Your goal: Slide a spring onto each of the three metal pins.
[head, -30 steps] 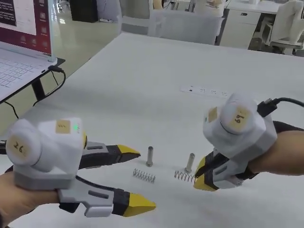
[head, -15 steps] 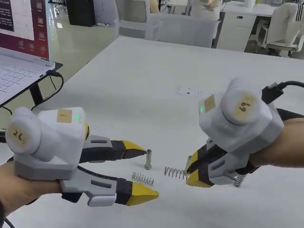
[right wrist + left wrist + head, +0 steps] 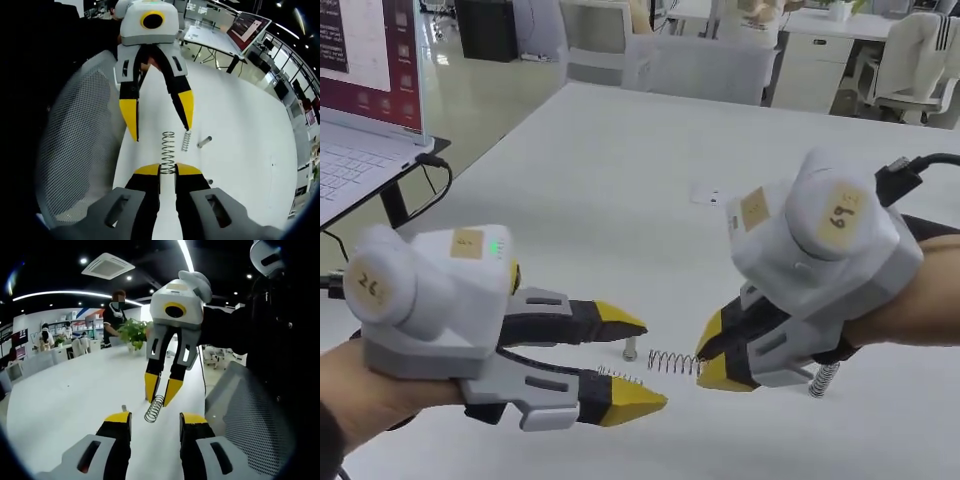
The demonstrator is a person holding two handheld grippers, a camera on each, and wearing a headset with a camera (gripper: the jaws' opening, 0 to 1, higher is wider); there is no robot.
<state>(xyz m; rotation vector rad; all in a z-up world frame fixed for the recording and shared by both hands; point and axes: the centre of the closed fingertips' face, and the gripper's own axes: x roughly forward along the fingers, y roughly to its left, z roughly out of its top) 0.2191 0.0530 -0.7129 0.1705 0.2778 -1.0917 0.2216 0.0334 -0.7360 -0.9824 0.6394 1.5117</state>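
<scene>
My right gripper is shut on one end of a spring, held level above the white table with its free end toward the left gripper. The left gripper faces it, open, jaws bare. In the left gripper view the right gripper hangs the held spring just ahead of my jaws. A short metal pin stands between the grippers. A second spring lies on the table beside it. Another spring shows under the right gripper.
A white power strip lies further back on the table. An open laptop sits on a stand at the left, with a cable hanging down. Chairs and desks stand beyond the far edge. A mesh chair back is near the table's front edge.
The right gripper has lifted the spring off the table and carried it left toward the left gripper. The left gripper has edged right, staying open.
</scene>
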